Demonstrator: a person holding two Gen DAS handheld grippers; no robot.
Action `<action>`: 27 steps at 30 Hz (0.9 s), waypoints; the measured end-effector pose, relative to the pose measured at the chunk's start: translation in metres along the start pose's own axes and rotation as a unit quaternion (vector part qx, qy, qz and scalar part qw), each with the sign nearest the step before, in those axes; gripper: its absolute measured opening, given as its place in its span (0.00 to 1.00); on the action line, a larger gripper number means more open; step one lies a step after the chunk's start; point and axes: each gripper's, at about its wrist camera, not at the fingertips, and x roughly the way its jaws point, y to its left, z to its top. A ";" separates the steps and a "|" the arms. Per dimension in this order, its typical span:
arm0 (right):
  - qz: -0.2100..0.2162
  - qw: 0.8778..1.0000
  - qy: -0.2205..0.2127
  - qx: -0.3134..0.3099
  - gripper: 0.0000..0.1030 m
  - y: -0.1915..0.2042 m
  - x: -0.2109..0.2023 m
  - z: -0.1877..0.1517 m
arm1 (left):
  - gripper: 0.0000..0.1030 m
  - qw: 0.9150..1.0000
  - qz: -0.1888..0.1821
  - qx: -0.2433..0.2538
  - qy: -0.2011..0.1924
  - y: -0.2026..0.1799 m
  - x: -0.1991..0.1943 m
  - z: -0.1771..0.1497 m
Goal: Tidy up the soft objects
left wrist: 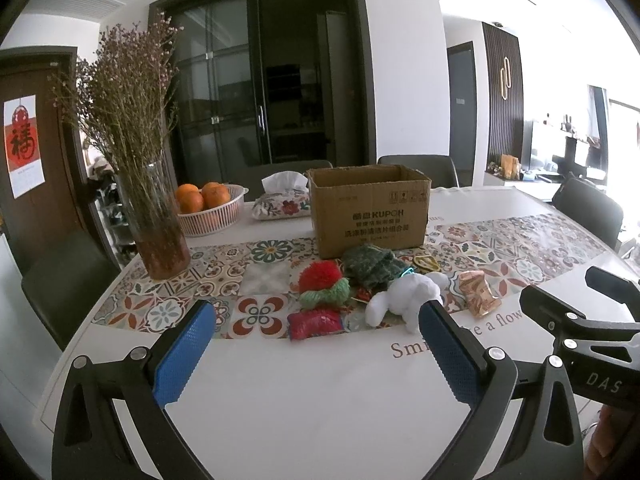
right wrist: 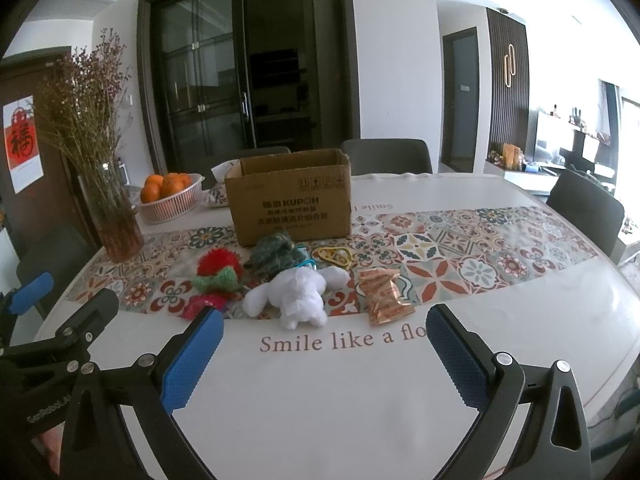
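both tongs spread wide, nothing pinched: left tongs (left wrist: 316,336) and right tongs (right wrist: 324,340) hover low over bare white bench (right wrist: 320,400). just past them, on the tiled runner, soft pile: white plush (right wrist: 298,294) nearest, red pouch (left wrist: 316,324) left of it, red-green pompom (left wrist: 322,284) behind the pouch, green knit (left wrist: 372,266) further back. snack pack (right wrist: 386,296) right of the plush. open box (left wrist: 368,210) upright behind the pile. vase (left wrist: 160,224) and oranges (left wrist: 200,196) far left.
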 end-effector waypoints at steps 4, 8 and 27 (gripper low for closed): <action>0.001 1.000 -0.001 0.000 1.00 0.000 0.000 -0.001 | 1.00 1.000 -0.001 0.000 0.001 0.000 0.000 0.000; 0.001 1.000 0.000 0.001 1.00 0.000 -0.001 0.000 | 1.00 1.000 -0.001 -0.001 0.002 0.000 0.001 -0.001; 0.001 1.000 0.001 0.000 1.00 0.000 0.000 -0.002 | 1.00 1.000 -0.003 0.000 0.009 0.001 0.004 -0.001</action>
